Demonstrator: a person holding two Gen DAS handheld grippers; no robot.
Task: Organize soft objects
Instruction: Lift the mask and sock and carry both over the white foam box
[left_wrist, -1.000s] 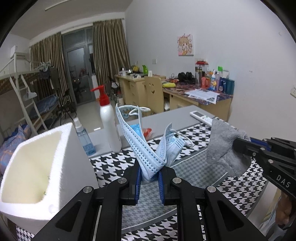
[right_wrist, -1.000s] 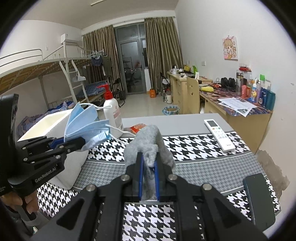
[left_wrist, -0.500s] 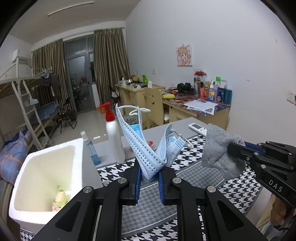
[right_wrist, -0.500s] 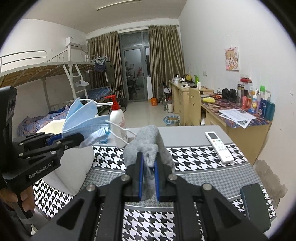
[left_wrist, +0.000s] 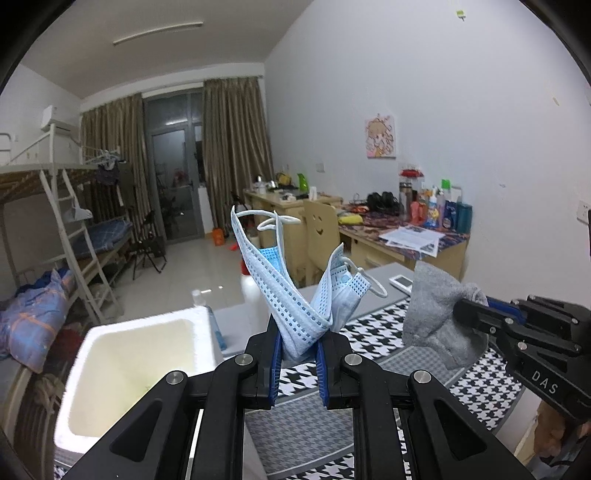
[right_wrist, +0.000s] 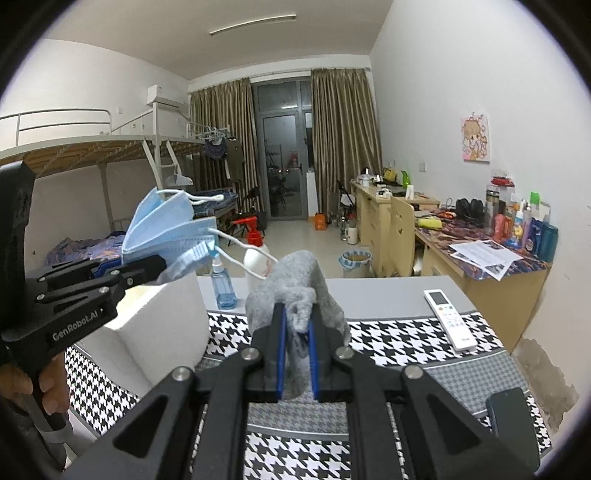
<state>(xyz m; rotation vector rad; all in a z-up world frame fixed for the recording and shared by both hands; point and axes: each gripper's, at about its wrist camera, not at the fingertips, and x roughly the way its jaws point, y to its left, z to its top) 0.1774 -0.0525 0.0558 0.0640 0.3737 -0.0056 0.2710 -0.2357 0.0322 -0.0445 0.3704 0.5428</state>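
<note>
— At the bottom centre of the left wrist view, what are the tongs doing?

— Left gripper (left_wrist: 298, 341) is clamped on a bunch of blue face masks (left_wrist: 295, 295); they fan upward from the jaws in a V, ear loops curling at the top. From the right wrist view the same masks (right_wrist: 166, 229) stick out at the left, pinched in that gripper (right_wrist: 155, 266), with a hand (right_wrist: 22, 384) on its handle at the lower left edge.

— And the other one?

— Right gripper (right_wrist: 295, 350), bottom centre of its own view, is closed on a grey sock (right_wrist: 295, 291), which bulges above the blue pads. In the left wrist view the sock (left_wrist: 436, 317) hangs at the right, held by that gripper (left_wrist: 461, 314).

— Where is the box?

— White foam box (left_wrist: 122, 369) sits at the lower left of the left wrist view, open side up, just left of the masks. Both soft things are in the air above a table with a black-and-white houndstooth cloth (right_wrist: 388, 339) — neither touches it.

— Anything else on the table?

— White remote (right_wrist: 448, 319) at the right, a small blue bottle (right_wrist: 223, 284) and a white pump bottle (right_wrist: 256, 258) behind the sock, and a dark phone (right_wrist: 511, 417) at the lower right.
</note>
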